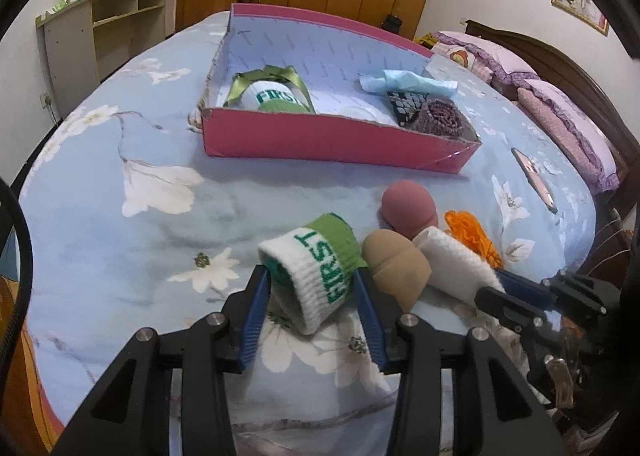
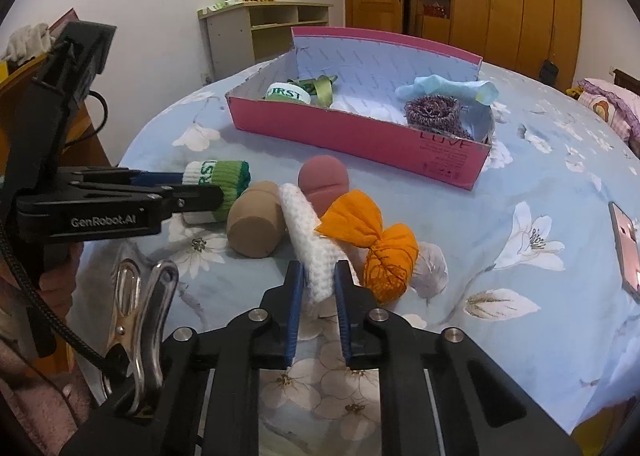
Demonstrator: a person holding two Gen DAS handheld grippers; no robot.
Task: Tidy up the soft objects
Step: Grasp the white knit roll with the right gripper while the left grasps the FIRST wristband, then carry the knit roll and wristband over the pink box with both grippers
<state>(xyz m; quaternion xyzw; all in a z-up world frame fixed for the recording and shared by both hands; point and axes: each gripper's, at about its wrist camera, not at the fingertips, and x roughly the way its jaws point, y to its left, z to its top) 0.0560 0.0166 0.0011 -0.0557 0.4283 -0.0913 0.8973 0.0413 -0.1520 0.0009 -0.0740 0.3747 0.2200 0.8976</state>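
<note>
**Both tongs closed on soft rolls beside the pink box**

The left gripper [image 1: 312, 288] has its blue fingers pressed against both sides of a green-and-white rolled sock [image 1: 320, 266] lettered "FIRST", which lies on the flowered bedspread [image 1: 120, 256]. The right gripper [image 2: 316, 284] is nearly closed, pinching the near end of a white knitted roll [image 2: 308, 240].

Just beside these lie a tan sponge [image 2: 254, 222], a dusky pink sponge [image 2: 322, 182] and an orange cloth bundle [image 2: 376, 244], all crowded together and touching or nearly so.

The pink box [image 1: 320, 144] sits farther back on the bed. The left view looks down into it, showing a second "FIRST" sock [image 1: 276, 96] under a green ribbon [image 1: 268, 74], a pale blue cloth [image 1: 404, 82], a dark patterned piece [image 1: 404, 104] and a purple knitted coil [image 1: 442, 116]. The right view hides the patterned piece but shows faint lettering on the box's outer wall, and the left tool from the side, marked "GenRobot.AI". A phone [image 1: 536, 180] lies on the bedspread to the right; only the left view shows the pillows [image 1: 560, 116].
</note>
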